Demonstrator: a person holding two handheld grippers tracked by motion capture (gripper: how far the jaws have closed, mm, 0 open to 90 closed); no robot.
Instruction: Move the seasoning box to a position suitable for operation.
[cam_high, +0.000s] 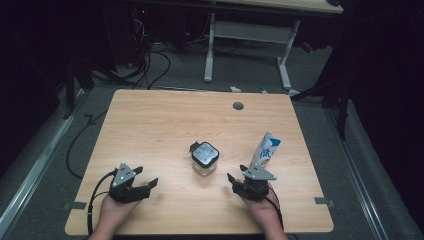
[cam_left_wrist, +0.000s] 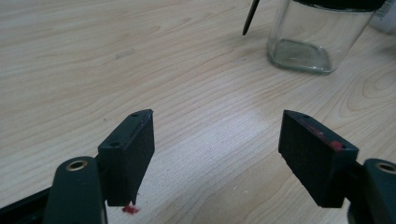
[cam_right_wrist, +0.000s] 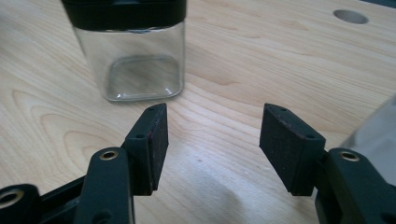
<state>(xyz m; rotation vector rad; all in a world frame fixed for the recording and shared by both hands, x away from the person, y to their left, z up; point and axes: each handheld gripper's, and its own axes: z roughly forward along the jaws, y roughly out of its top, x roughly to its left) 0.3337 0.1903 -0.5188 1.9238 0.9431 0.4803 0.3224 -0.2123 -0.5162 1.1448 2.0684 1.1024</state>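
Glass jar (cam_high: 205, 158) between both open grippers

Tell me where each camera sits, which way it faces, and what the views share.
High view: above the person's side, looking forward and down on the table; both hands, the left gripper and right gripper enter from the bottom, a carton standing by the right one.
Left gripper view: rides the left gripper, looking low across the wood between open jaws toward the jar.
Right gripper view: rides the right gripper, open jaws facing the jar.
Shared: the black-lidded glass jar appears in all three.
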